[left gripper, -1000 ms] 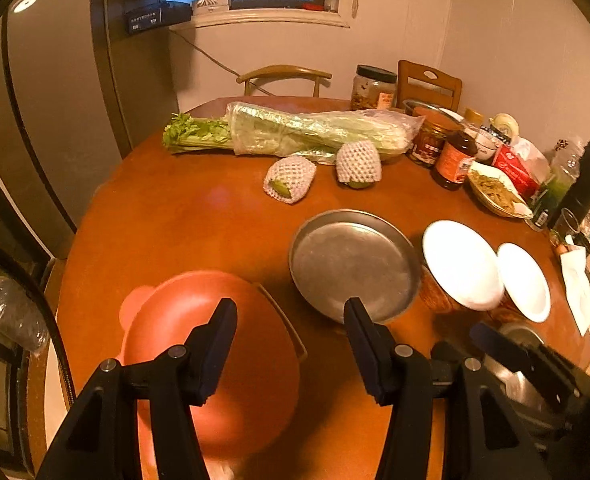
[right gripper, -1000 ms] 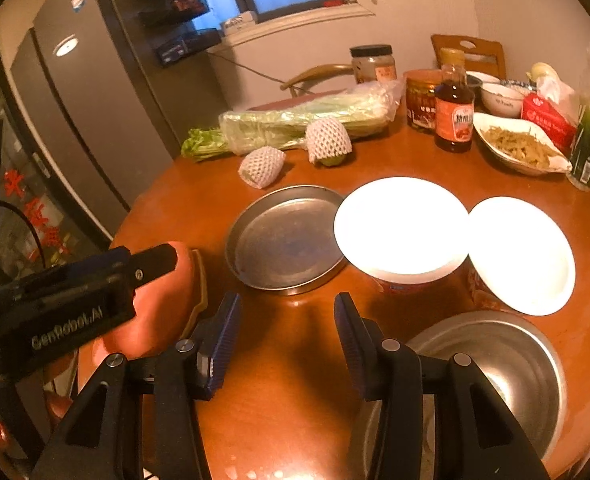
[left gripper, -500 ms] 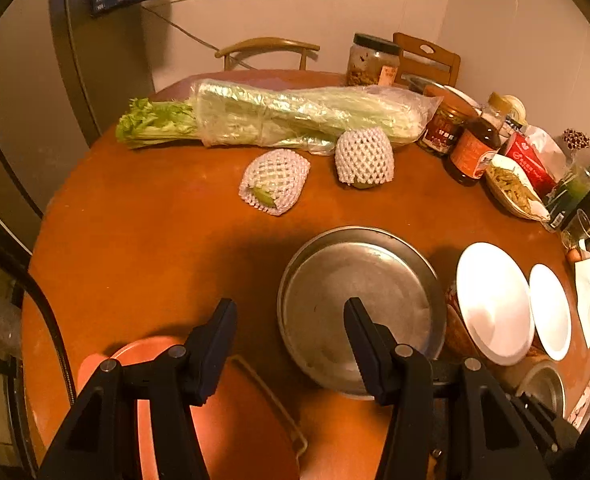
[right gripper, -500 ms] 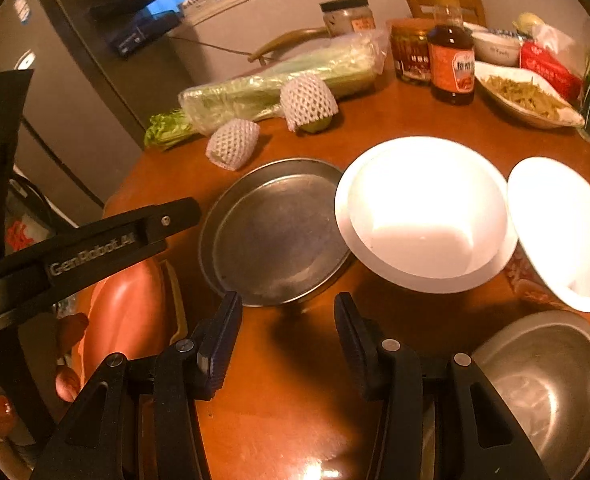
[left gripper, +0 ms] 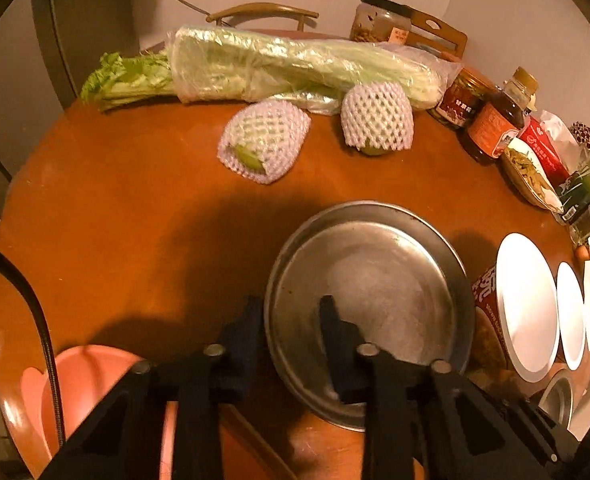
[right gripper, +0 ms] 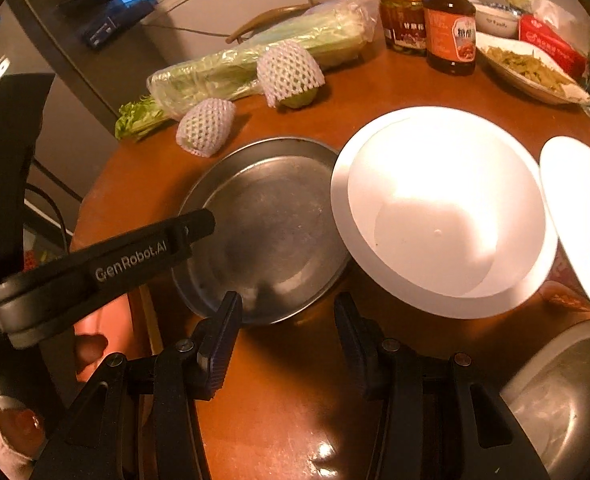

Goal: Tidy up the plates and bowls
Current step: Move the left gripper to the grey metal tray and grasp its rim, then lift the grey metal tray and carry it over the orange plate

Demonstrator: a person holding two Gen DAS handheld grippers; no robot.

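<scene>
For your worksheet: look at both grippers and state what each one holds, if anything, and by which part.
The left gripper has just closed on the metal pan, gripping its near rim with one finger outside and one inside. The right gripper is open and holds nothing.

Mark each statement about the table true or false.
1. The left tongs grip the rim of the round steel plate. True: one finger sits inside the rim and one outside, and the jaws have just closed on it.
2. The right tongs hold the large white bowl. False: they are open and hold nothing.
3. Two foam-netted fruits lie beyond the steel plate. True.
4. The large white bowl sits inside the steel plate. False: it stands beside the plate.
</scene>
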